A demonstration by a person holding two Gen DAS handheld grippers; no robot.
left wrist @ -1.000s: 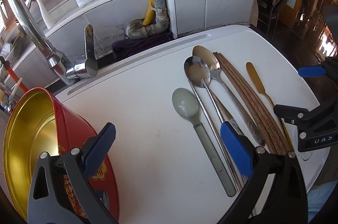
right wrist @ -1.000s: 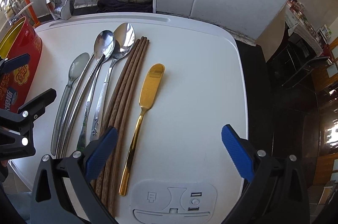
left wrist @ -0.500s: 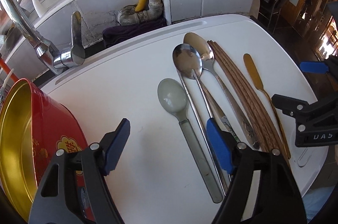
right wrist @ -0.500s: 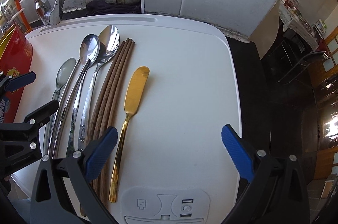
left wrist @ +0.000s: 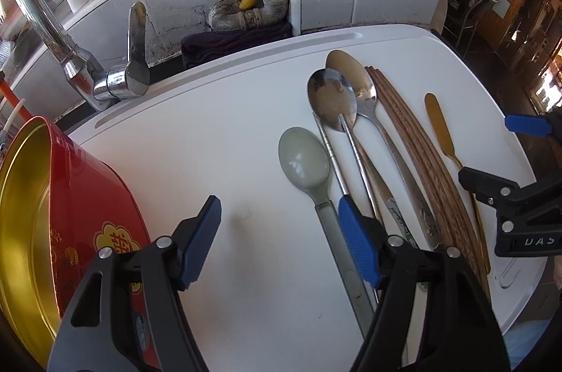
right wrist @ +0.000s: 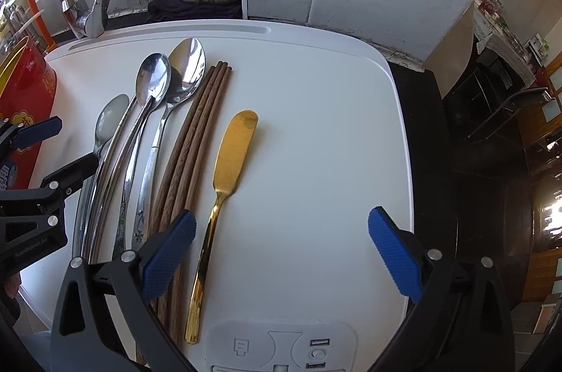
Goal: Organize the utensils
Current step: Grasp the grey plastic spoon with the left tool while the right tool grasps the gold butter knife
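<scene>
Along the left edge of the white tabletop (left wrist: pixel 217 133), in the left wrist view, stands a red tin (left wrist: pixel 87 207) with a gold inside; what can be seen of its interior holds nothing. The left tool (left wrist: pixel 277 242) hangs released above the bare middle of the tabletop, jaws wide apart, its right finger (left wrist: pixel 356 242) over the handle of a grey spoon (left wrist: pixel 309 168). Right of that spoon lie two steel spoons (left wrist: pixel 337 101) with a steel chopstick beside them, then wooden chopsticks (left wrist: pixel 414 144) and a gold butter knife (left wrist: pixel 440 130) nearest the right edge. A faucet (left wrist: pixel 105 70) rises past the far left corner.

From the right wrist view, the right tool (right wrist: pixel 281 249) is likewise released, grasping nothing, its left finger (right wrist: pixel 168 249) over the near ends of the wooden chopsticks (right wrist: pixel 189 147). The gold butter knife (right wrist: pixel 224 189) lies between the jaws, untouched, bowl-end toward the far edge. The red tin (right wrist: pixel 24 91) shows at the left edge, the utensils all lying outside it on the tabletop (right wrist: pixel 316 126).
</scene>
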